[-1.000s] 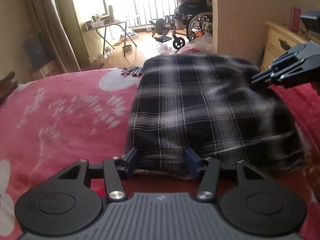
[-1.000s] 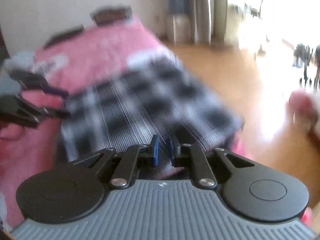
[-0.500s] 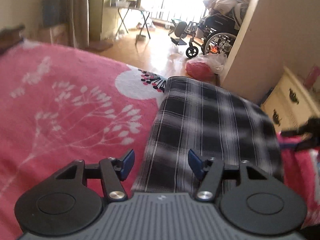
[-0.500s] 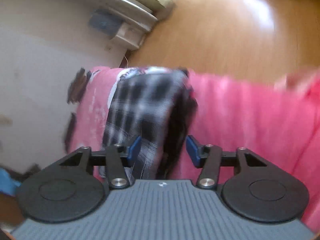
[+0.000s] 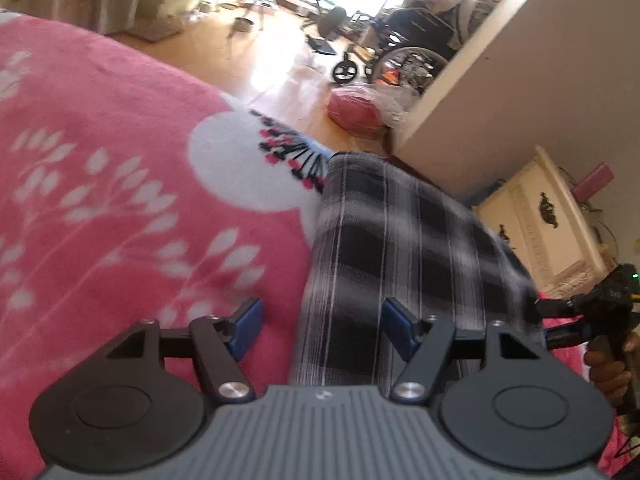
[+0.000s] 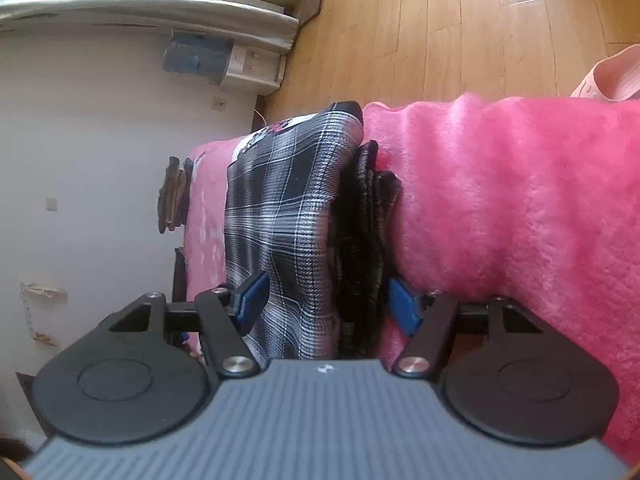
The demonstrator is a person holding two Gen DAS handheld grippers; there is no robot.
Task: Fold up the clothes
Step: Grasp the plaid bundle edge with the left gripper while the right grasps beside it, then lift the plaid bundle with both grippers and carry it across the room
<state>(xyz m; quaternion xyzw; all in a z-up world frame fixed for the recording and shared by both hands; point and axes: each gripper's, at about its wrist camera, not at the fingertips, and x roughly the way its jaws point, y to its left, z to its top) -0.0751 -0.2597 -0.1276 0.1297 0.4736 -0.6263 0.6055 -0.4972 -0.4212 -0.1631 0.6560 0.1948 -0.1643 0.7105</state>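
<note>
Pink blanket (image 5: 100, 208) under both your grippers, folded plaid garment (image 5: 400, 248) lying on it. Your left gripper (image 5: 322, 322): jaws apart, just been opening, garment's near corner between pads, no pressing. Your right gripper (image 6: 328, 300): rolled sideways, jaws just spread, stacked garment edge between fingers, pads clear of cloth. Beyond garment from left view: red bag (image 5: 354, 110) on wood floor, wheelchair (image 5: 404, 56) farther; cream dresser (image 5: 544, 224) beside garment's far edge.
</note>
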